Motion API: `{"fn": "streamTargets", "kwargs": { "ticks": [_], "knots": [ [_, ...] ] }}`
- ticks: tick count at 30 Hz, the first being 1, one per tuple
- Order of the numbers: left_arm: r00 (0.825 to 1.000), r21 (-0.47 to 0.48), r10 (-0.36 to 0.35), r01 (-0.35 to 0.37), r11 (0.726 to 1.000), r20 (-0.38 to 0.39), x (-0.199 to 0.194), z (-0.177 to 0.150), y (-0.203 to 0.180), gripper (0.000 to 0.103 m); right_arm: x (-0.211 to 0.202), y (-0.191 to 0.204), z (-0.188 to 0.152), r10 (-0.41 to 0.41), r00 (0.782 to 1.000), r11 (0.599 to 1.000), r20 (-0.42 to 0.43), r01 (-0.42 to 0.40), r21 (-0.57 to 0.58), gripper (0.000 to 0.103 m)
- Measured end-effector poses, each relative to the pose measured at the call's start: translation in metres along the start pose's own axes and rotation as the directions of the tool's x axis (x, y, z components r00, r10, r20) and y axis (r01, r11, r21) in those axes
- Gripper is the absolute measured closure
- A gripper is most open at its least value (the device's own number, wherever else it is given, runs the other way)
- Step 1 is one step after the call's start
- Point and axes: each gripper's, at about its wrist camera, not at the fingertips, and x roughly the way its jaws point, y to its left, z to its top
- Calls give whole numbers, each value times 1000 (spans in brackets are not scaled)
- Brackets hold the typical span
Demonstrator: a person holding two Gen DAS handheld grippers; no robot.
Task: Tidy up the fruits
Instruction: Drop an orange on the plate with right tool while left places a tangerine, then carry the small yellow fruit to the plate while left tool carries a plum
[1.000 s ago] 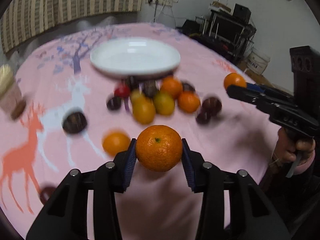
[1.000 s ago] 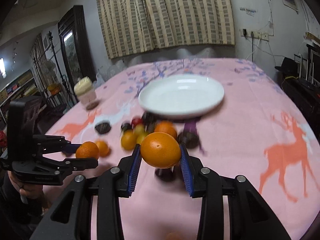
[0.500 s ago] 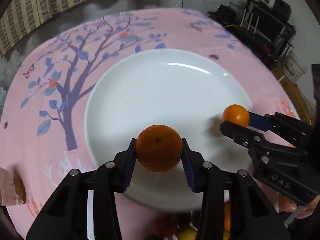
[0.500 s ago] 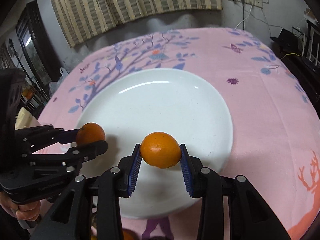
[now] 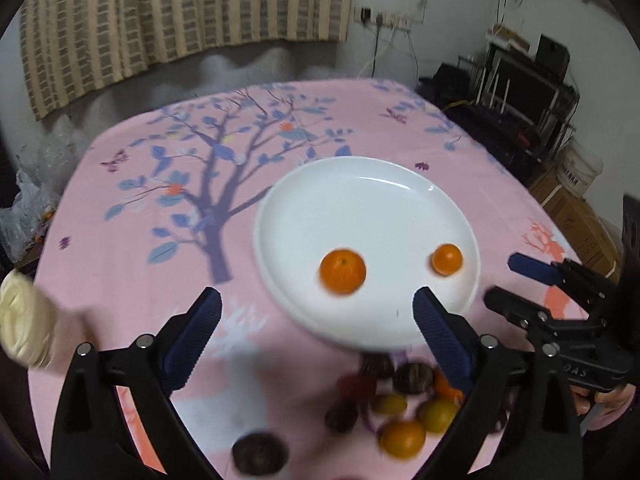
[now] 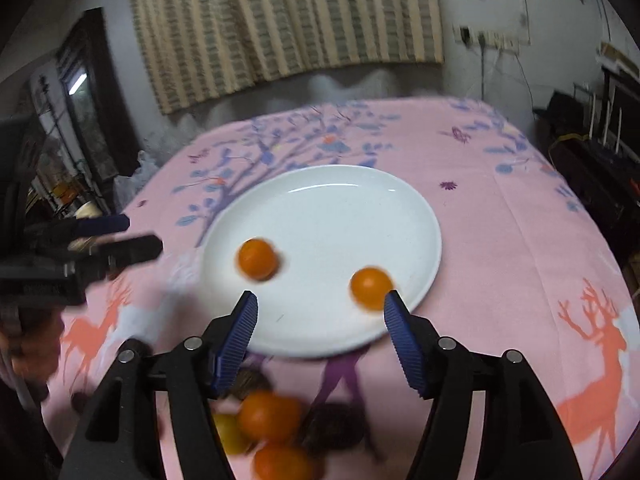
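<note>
A white plate (image 5: 372, 196) sits on the pink tablecloth and holds two oranges. The larger orange (image 5: 343, 271) lies near the plate's front middle, the smaller orange (image 5: 447, 259) near its right rim. In the right wrist view the plate (image 6: 340, 208) shows the same oranges, one on the left (image 6: 257, 259) and one on the right (image 6: 370, 288). My left gripper (image 5: 316, 320) is open and empty, just short of the plate. My right gripper (image 6: 318, 320) is open and empty over the plate's front edge; it also shows in the left wrist view (image 5: 516, 284).
A pile of loose fruit lies in front of the plate: oranges (image 5: 402, 438), yellow fruit (image 5: 437, 414) and dark round fruit (image 5: 412, 377). One dark fruit (image 5: 259, 453) lies apart at the left. A cream-lidded cup (image 5: 24, 320) stands at the left table edge.
Both grippers have opened and let go of their oranges, which now lie on the plate. Both grippers have pulled back toward the front of the table.
</note>
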Motion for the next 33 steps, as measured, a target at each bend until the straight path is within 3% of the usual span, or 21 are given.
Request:
{"fn": "streamTargets", "kwargs": {
  "ticks": [3, 5, 9, 12, 14, 17, 19, 22, 28, 30, 33],
  "knots": [
    [997, -13, 18, -17, 1000, 70, -52, -44, 21, 8, -41, 35, -53, 137, 991, 987, 12, -135, -86, 37],
    [994, -27, 31, -29, 999, 104, -76, -75, 35, 8, -52, 57, -84, 171, 985, 975, -15, -172, -140, 37],
    [990, -84, 33, -22, 996, 136, -106, -142, 61, 8, -57, 93, -130, 133, 990, 961, -44, -140, -240, 38],
    [991, -132, 5, 13, 991, 130, -113, -176, 73, 8, -44, 108, -146, 112, 988, 954, -108, -138, -265, 53],
    [993, -141, -5, 22, 990, 118, -115, -196, 78, 8, -37, 111, -149, 90, 988, 955, -125, -121, -272, 58],
    [996, -139, 0, 13, 990, 94, -111, -217, 83, 8, -33, 109, -150, 89, 985, 957, -146, -126, -262, 66],
    [997, -130, -12, 22, 991, 81, -108, -225, 83, 8, -29, 105, -151, 81, 983, 958, -162, -122, -260, 77],
    [997, -107, -29, 37, 994, 67, -105, -232, 80, 10, -26, 104, -154, 79, 983, 961, -165, -119, -251, 78],
    [999, -44, -41, 41, 998, 0, -86, -237, 67, 38, -28, 100, -155, 104, 982, 964, -161, -139, -227, 78],
    [1000, -36, -30, 30, 999, -8, -81, -236, 66, 38, -28, 99, -155, 108, 981, 964, -161, -143, -224, 78],
    [999, -36, -23, 22, 999, -31, -73, -234, 66, 47, -29, 98, -155, 118, 980, 965, -161, -151, -215, 78]
  ]
}}
